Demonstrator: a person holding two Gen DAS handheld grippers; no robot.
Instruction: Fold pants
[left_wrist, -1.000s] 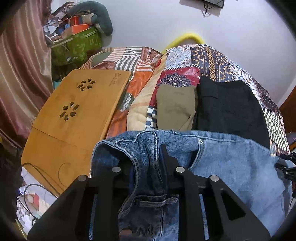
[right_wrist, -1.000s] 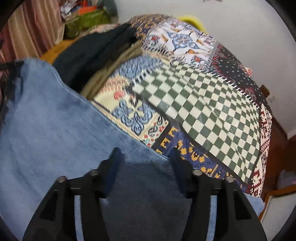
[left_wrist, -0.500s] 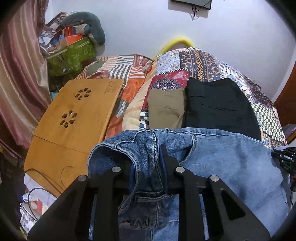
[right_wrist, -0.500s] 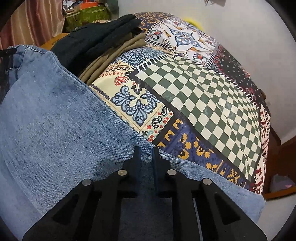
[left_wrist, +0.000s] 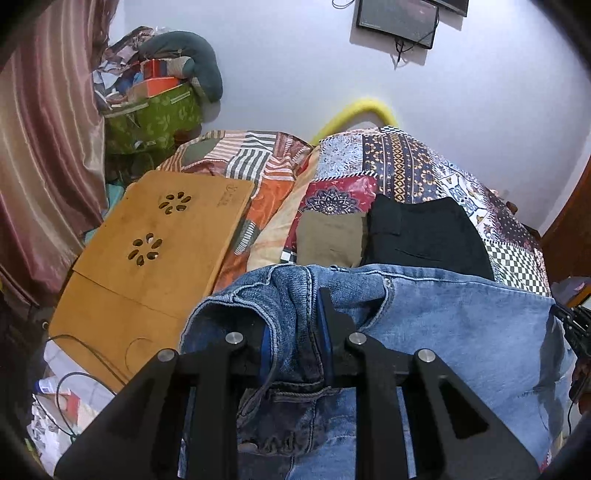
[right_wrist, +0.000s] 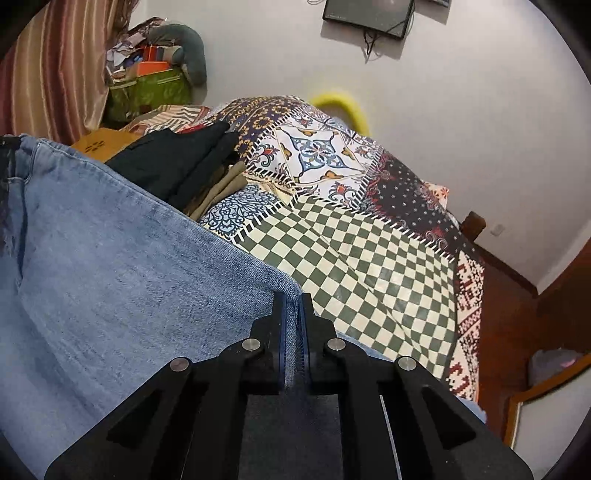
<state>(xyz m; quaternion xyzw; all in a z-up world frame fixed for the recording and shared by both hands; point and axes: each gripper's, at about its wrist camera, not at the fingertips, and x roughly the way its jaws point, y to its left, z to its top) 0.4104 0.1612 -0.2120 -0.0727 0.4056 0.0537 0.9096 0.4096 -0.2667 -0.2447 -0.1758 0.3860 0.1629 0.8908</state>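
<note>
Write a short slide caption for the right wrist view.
Right claw shut on blue jeans above patchwork bedspread.

matte black left gripper (left_wrist: 293, 314), silver screws; right gripper (right_wrist: 293, 310) alike.

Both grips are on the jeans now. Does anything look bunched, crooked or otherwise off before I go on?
Yes. At the left gripper the jeans are bunched: the waistband and fly are wadded into a thick fold between the fingers, so that end hangs crumpled. The right gripper pinches a flat, thin edge. The folded black pants and olive pants lie neat on the bed.
</note>
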